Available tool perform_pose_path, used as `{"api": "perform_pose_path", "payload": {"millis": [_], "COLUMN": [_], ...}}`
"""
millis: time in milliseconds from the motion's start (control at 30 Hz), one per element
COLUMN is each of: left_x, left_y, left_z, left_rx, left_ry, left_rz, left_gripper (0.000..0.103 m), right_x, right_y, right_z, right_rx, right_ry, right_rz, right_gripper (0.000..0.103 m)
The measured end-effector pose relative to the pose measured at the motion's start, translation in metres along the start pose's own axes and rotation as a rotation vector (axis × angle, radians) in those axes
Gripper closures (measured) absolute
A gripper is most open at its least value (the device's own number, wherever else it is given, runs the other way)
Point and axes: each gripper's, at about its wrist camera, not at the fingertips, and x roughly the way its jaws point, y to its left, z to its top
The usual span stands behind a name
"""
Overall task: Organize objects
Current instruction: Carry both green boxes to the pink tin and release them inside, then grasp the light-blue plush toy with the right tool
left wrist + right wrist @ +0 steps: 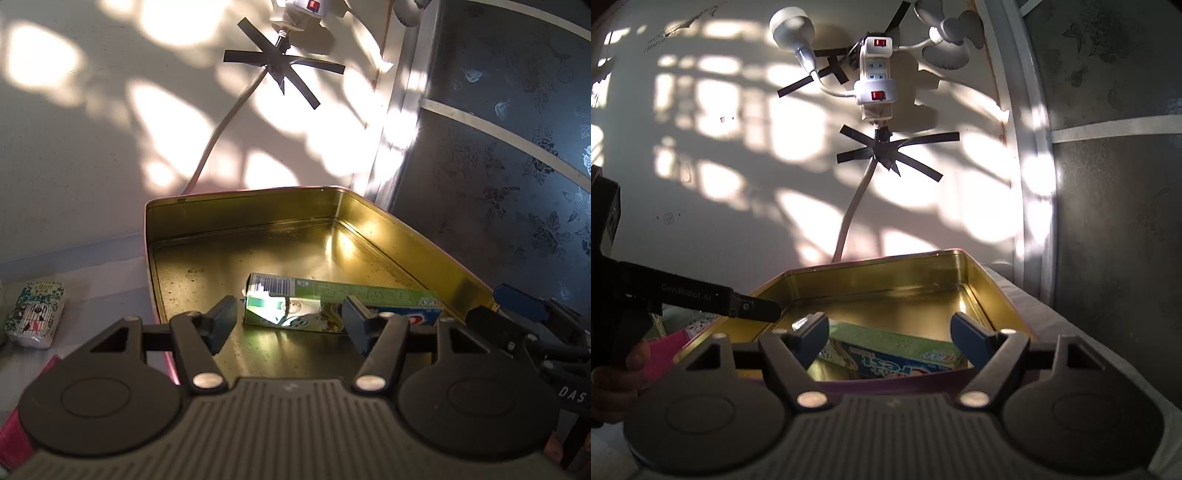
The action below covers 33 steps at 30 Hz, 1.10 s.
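A green-and-blue toothpaste box (341, 308) lies flat on the floor of an open gold-lined tin (258, 206), just beyond the tips of both grippers. The left gripper (290, 317) hangs over the tin's near end with its fingers spread and nothing between them. The right gripper (890, 334), fingers also spread wide and empty, looks over the tin's near rim at the box.

Only the left view shows a small bird-cage patterned packet (35, 319) on the surface well left of the fingers. Only the right view shows a white power strip (875, 79) taped high on the sunlit wall, and a hand (617, 384) gripping the other tool's handle at left.
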Motion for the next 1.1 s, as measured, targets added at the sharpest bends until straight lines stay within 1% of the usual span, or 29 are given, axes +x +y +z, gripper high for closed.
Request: {"api": "perform_pose_path", "payload": {"millis": [33, 67, 100, 200, 300, 367, 400, 433, 500, 567, 667, 733, 767, 800, 833, 867, 900, 967, 1000, 1033, 1100], "left_x": [-0.009, -0.018, -0.029, -0.063, -0.094, -0.112, -0.120, -0.125, -0.135, -0.143, -0.159, -0.172, -0.178, -0.181, -0.188, -0.196, -0.202, -0.206, -0.206, -0.205, -0.203], "left_y": [-0.002, -0.004, -0.005, -0.002, 0.008, 0.018, 0.025, 0.033, 0.055, 0.084, 0.131, 0.161, 0.174, 0.186, 0.201, 0.215, 0.226, 0.237, 0.239, 0.237, 0.231], "left_z": [-0.003, -0.006, -0.011, -0.027, -0.049, -0.067, -0.076, -0.084, -0.098, -0.111, -0.128, -0.136, -0.140, -0.143, -0.147, -0.150, -0.153, -0.157, -0.157, -0.156, -0.156], "left_rx": [0.012, 0.021, 0.032, 0.049, 0.034, 0.030, 0.024, 0.010, -0.032, -0.104, -0.204, -0.240, -0.262, -0.287, -0.347, -0.441, -0.512, -0.591, -0.601, -0.597, -0.576], "left_ry": [-0.012, -0.024, -0.037, -0.070, -0.064, -0.060, -0.052, -0.039, -0.013, 0.006, 0.007, -0.007, -0.015, -0.022, -0.030, -0.069, -0.106, -0.147, -0.153, -0.155, -0.154], "left_rz": [0.000, -0.006, -0.018, -0.043, -0.064, -0.053, -0.035, -0.014, 0.034, 0.115, 0.258, 0.358, 0.402, 0.439, 0.465, 0.428, 0.394, 0.380, 0.377, 0.381, 0.393], "left_gripper": [0.038, 0.038, 0.038, 0.037, 0.037, 0.036, 0.036, 0.036, 0.036, 0.036, 0.036, 0.036, 0.036, 0.036, 0.037, 0.036, 0.036, 0.037, 0.037, 0.037, 0.037], "right_x": [-0.011, -0.024, -0.036, -0.065, -0.081, -0.090, -0.093, -0.093, -0.088, -0.081, -0.071, -0.065, -0.061, -0.057, -0.051, -0.044, -0.036, -0.018, -0.007, 0.003, 0.023], "right_y": [0.002, 0.005, 0.009, 0.022, 0.039, 0.051, 0.056, 0.064, 0.079, 0.099, 0.133, 0.156, 0.169, 0.181, 0.196, 0.210, 0.224, 0.248, 0.263, 0.276, 0.299], "right_z": [-0.003, -0.006, -0.011, -0.026, -0.033, -0.038, -0.041, -0.042, -0.045, -0.050, -0.057, -0.058, -0.057, -0.057, -0.056, -0.056, -0.053, -0.049, -0.047, -0.045, -0.045], "right_rx": [0.010, 0.029, 0.046, 0.087, 0.076, 0.068, 0.065, 0.056, 0.046, 0.028, -0.040, -0.087, -0.121, -0.157, -0.202, -0.240, -0.266, -0.310, -0.341, -0.365, -0.400], "right_ry": [-0.033, -0.071, -0.099, -0.177, -0.175, -0.181, -0.186, -0.170, -0.102, -0.032, 0.055, 0.090, 0.109, 0.126, 0.145, 0.161, 0.175, 0.198, 0.204, 0.210, 0.250], "right_rz": [-0.016, -0.030, -0.033, -0.024, 0.016, 0.084, 0.104, 0.117, 0.146, 0.193, 0.261, 0.332, 0.365, 0.390, 0.415, 0.435, 0.459, 0.496, 0.502, 0.506, 0.534], "right_gripper": [0.025, 0.015, 0.001, 0.000, 0.000, 0.000, 0.000, 0.000, 0.000, 0.000, 0.000, 0.003, 0.010, 0.020, 0.024, 0.031, 0.035, 0.038, 0.040, 0.040, 0.039]}}
